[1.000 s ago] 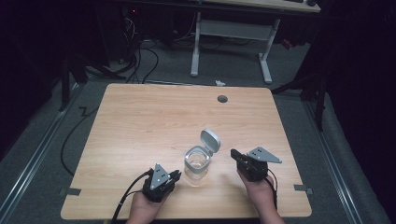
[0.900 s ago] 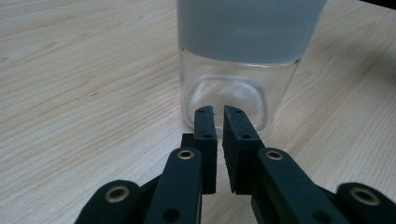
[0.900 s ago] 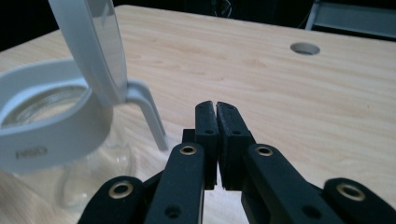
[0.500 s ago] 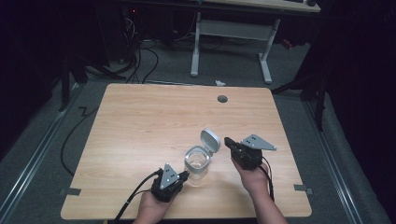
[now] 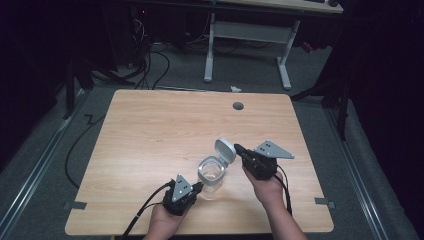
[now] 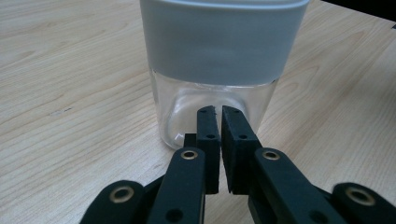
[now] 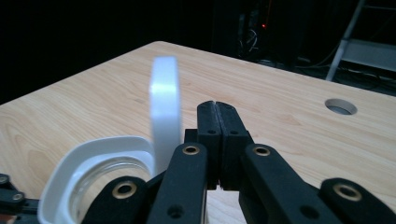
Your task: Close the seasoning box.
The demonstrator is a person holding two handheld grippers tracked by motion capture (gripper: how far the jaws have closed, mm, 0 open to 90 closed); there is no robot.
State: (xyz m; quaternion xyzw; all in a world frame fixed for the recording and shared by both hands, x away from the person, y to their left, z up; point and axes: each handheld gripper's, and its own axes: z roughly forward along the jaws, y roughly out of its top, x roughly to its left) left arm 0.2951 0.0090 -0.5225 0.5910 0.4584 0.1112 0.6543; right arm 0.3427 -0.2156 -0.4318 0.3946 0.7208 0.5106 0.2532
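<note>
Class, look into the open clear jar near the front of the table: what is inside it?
The clear square glass jar, with its white hinged lid flipped up, appears empty through its mouth and glass wall. Its white collar hides the upper inside from the side.

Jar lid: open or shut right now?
Open. The lid stands flipped up behind the jar mouth; the right gripper view shows it on edge beside the open rim.

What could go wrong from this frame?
1. The right gripper is shut and sits right beside the upright lid; a careless push could tip the jar.
2. The left gripper, nearly shut against the jar's glass, braces it without clasping, so the jar may slide on the table.
</note>
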